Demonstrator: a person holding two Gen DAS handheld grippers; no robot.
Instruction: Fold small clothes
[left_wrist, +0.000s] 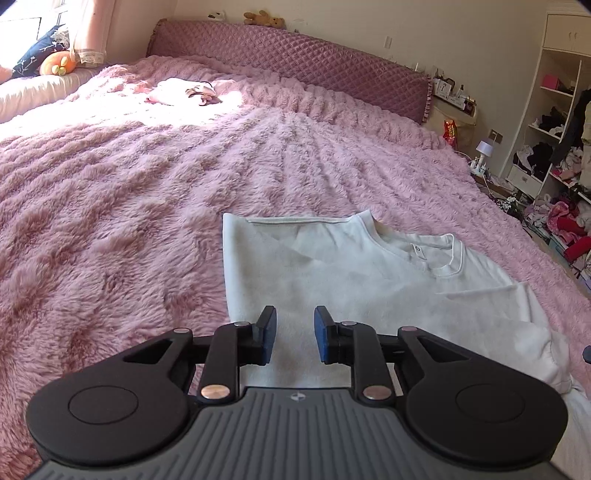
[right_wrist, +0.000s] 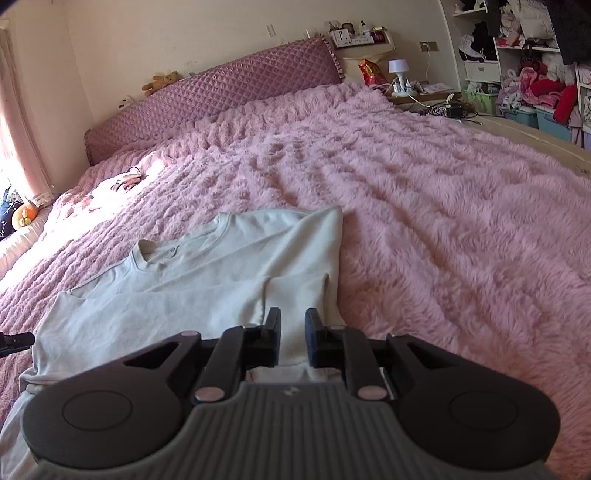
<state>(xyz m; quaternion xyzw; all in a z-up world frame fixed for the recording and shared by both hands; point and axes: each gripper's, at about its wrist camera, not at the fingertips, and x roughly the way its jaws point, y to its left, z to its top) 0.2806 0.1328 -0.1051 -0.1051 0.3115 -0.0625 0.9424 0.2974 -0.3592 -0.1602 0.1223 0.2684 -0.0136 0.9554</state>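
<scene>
Both sets of jaws stand parted with nothing between them: the left gripper (left_wrist: 294, 335) hangs released above the near part of a white T-shirt (left_wrist: 369, 288), and the right gripper (right_wrist: 292, 338) hangs released above the same T-shirt (right_wrist: 207, 280) at its other side.

The shirt lies spread on a fluffy pink blanket (left_wrist: 110, 229) that covers the bed. In the left wrist view it fills the lower centre and lower right of the frame, with its left side folded over toward the middle, so a straight edge runs down the frame's centre; the ribbed collar (left_wrist: 448, 258) sits right of centre. In the right wrist view the shirt takes up the lower left, its right side likewise folded inward, a sleeve lying just ahead of the fingertips and the collar (right_wrist: 157, 258) at centre left.

A quilted mauve headboard (left_wrist: 295, 55) crosses the top of the left view, a brown teddy bear (left_wrist: 264, 17) on top of it. Open shelves crammed with clothes (left_wrist: 561, 147) fill the right edge. A small white lamp (right_wrist: 397, 70) stands beside the bed at the upper right of the right view
</scene>
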